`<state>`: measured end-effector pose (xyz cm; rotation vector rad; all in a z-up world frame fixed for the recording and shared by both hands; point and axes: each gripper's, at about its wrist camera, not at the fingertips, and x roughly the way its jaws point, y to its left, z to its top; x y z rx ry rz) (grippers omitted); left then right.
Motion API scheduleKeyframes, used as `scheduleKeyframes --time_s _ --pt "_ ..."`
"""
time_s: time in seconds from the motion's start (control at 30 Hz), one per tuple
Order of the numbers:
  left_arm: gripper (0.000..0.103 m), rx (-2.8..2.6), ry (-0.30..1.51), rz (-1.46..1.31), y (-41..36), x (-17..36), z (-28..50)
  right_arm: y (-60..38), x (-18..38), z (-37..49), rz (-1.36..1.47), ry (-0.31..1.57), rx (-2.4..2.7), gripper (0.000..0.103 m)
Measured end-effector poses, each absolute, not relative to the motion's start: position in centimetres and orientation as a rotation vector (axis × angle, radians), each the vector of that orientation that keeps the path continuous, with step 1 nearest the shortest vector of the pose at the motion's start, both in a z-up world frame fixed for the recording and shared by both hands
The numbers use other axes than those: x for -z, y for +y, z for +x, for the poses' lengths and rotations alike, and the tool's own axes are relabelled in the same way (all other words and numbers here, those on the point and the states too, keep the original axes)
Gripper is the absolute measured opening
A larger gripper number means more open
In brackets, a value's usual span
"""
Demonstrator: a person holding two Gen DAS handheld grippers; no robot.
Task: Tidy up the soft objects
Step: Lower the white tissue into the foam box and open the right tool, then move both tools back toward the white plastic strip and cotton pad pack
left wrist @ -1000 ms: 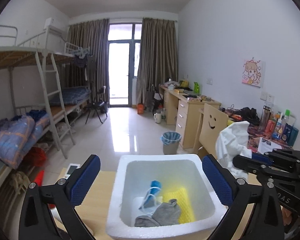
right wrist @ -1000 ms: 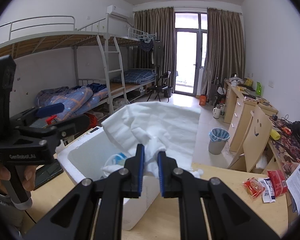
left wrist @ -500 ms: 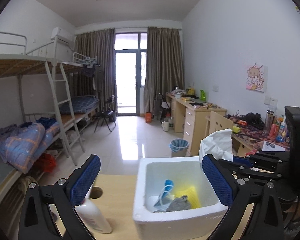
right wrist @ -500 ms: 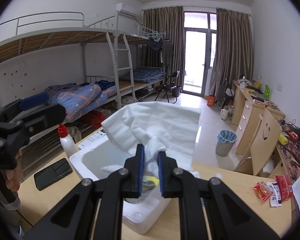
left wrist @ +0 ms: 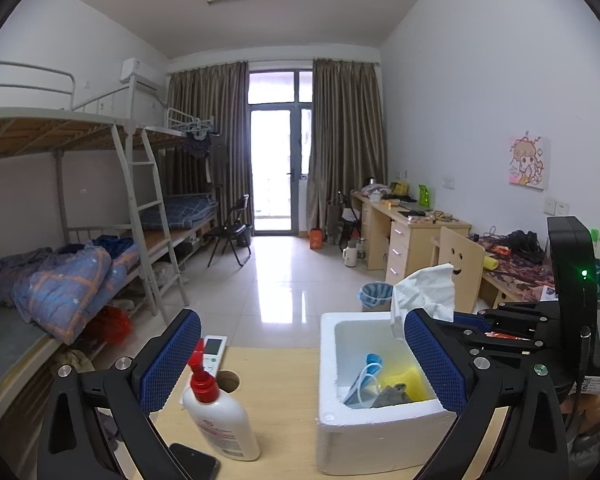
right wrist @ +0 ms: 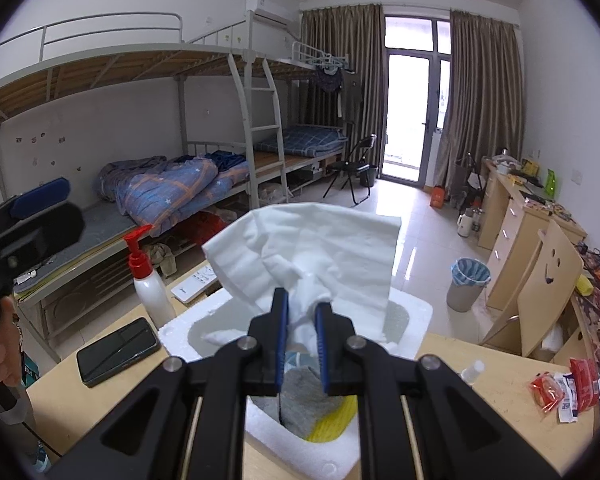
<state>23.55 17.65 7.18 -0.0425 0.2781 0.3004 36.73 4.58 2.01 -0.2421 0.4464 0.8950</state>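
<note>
My right gripper point(right wrist: 302, 312) is shut on a bunched white towel point(right wrist: 320, 248), which hangs over the open white foam box point(right wrist: 414, 314). The left wrist view shows that towel point(left wrist: 426, 292) above the box's right rim. In the box point(left wrist: 380, 432) lie a grey sock point(right wrist: 304, 396), a yellow cloth point(left wrist: 404, 380) and a blue-and-white mask point(left wrist: 364, 376). My left gripper point(left wrist: 302, 360) is open and wide, held above the table to the left of the box, with nothing gripped.
A white lotion bottle point(left wrist: 216, 420) with a red pump, a black phone point(right wrist: 118, 350) and a white remote point(left wrist: 214, 354) lie left of the box. Snack packets point(right wrist: 560, 388) and a small bottle point(right wrist: 472, 370) sit at the table's right. The table has a round cable hole point(left wrist: 230, 380).
My left gripper has drawn away to the left, so the box sits right in its view and the bottle has come into sight. The right gripper has carried the towel farther over the box.
</note>
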Motion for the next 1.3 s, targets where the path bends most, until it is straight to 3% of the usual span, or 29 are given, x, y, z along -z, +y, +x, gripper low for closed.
scheduleKeyframes --time_s 0.13,0.2,0.4,0.53,0.6,0.77,0.87,1.0,1.1,1.3 --pt "0.102 -0.302 0.278 -0.055 18.1 -7.1 23.4 5.0 -1.9 37.0 -0.243 0.459 -0.896 0.020" --pt "0.102 -0.303 0.277 -0.053 18.1 -7.1 23.4 5.2 -1.9 37.1 -0.246 0.461 -0.895 0.035" --pt "0.102 -0.306 0.277 -0.054 18.1 -7.0 23.5 5.1 -2.0 36.9 -0.254 0.448 -0.883 0.059" --pt "0.102 -0.302 0.285 -0.068 18.4 -6.9 23.7 4.9 -2.3 36.7 -0.251 0.441 -0.879 0.063" --pt "0.102 -0.304 0.289 -0.067 18.4 -6.9 23.9 4.9 -2.4 36.6 -0.248 0.439 -0.871 0.071" --pt "0.102 -0.296 0.281 -0.066 18.4 -7.1 23.7 4.4 -2.6 36.3 -0.239 0.432 -0.868 0.075" --pt "0.102 -0.291 0.274 -0.064 18.1 -7.3 23.3 3.8 -2.7 35.9 -0.231 0.429 -0.863 0.085" --pt "0.102 -0.289 0.269 -0.063 17.8 -7.4 22.7 3.5 -3.1 35.1 -0.233 0.425 -0.840 0.087" --pt "0.102 -0.287 0.266 -0.061 17.5 -7.5 22.5 2.9 -3.2 34.4 -0.235 0.416 -0.831 0.100" --pt "0.102 -0.275 0.252 -0.058 16.0 -8.0 21.0 1.0 -4.4 32.4 -0.190 0.368 -0.846 0.102"
